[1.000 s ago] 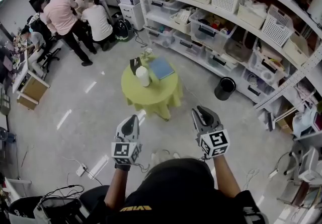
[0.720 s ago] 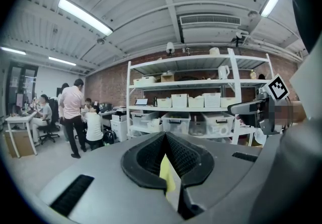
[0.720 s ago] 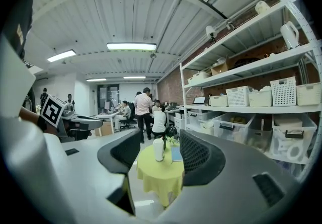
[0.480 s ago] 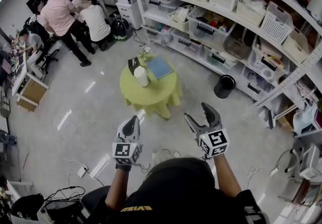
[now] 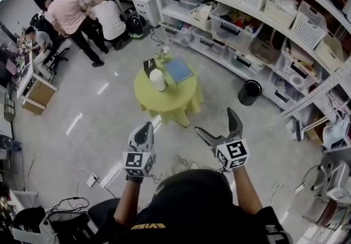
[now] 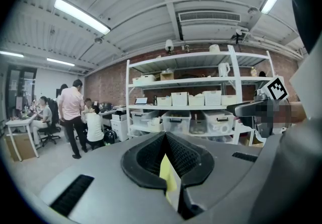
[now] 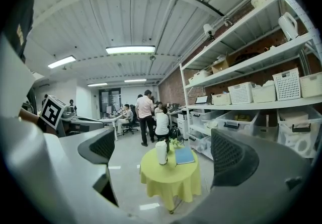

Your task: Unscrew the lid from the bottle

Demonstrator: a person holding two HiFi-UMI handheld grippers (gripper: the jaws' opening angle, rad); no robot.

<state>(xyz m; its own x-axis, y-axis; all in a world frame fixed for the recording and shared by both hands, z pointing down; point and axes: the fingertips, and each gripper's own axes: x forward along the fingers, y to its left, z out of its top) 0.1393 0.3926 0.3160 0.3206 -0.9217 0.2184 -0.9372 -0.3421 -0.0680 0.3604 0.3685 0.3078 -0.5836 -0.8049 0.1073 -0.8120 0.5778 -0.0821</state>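
Observation:
A white bottle (image 5: 157, 80) (image 7: 161, 152) stands upright on a small round table with a yellow-green cloth (image 5: 170, 103) (image 7: 171, 180), a few steps ahead of me. Both grippers hang in the air well short of the table. My left gripper (image 5: 146, 129) (image 6: 165, 135) is shut and holds nothing; only a thin yellow sliver shows in the slit between its pads. My right gripper (image 5: 217, 122) (image 7: 166, 151) has just been opening and its jaws now stand wide apart with nothing between them. Seen along those jaws, the far-off bottle sits in the gap.
On the table lie a blue book (image 5: 177, 71), a dark object (image 5: 148, 66) and a small plant (image 5: 164, 51). Long shelves of bins (image 5: 263, 29) run along the right, with a black bucket (image 5: 249, 92) on the floor. Several people (image 5: 71, 15) work at desks, back left.
The right gripper's jaws have swung from nearly shut to wide open. The left gripper stays shut and in place. The head view has shifted slightly.

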